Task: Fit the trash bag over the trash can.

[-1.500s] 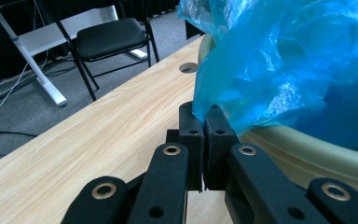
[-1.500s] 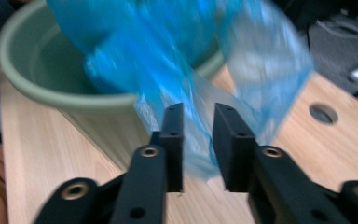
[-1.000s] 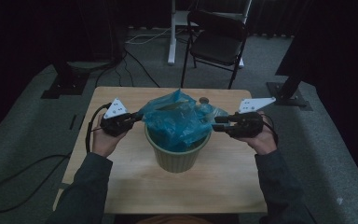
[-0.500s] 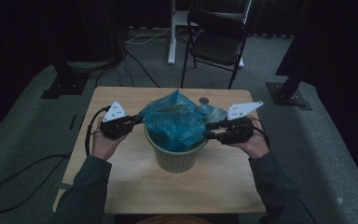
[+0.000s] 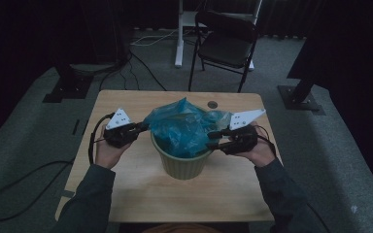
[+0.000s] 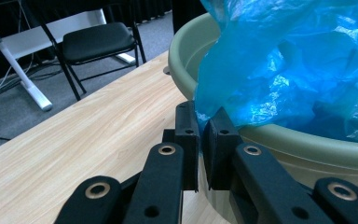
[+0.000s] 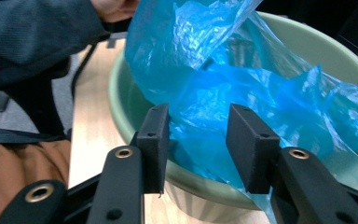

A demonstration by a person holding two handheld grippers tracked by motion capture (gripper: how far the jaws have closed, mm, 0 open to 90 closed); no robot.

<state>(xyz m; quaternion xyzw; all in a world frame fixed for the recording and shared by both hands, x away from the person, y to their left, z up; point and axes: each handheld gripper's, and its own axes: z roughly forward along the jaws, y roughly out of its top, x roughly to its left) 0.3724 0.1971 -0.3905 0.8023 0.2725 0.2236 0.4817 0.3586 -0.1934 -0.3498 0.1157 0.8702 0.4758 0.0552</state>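
Both forearms come in low over the desk, sleeves dark, each hand wrapped around its tool and pointing inward toward the other. The left hand-held gripper lies roughly level, its grey three-cornered plate on top, and its black jaws are pressed together, pinching the edge of the blue plastic bag right at its tip, where the film hangs over the rim of the green bin. In the left gripper view the thin film is caught between the two blocky pads, with the bin's rim just beyond them. The right hand-held gripper also lies about level on the opposite side of the bin. Its jaws have just been opening and stand spread, a fold of the bag lying in the gap between them without either pad clearly pressing on it. The bag is thin, glossy and heavily crinkled, translucent blue, bunched up in loose peaks above the bin and draped inside it. The bin is round, smooth, matte pale green, with a thick rolled rim and faintly ribbed sides, standing between the two tools. The desk is pale wood with a straight lengthwise grain.
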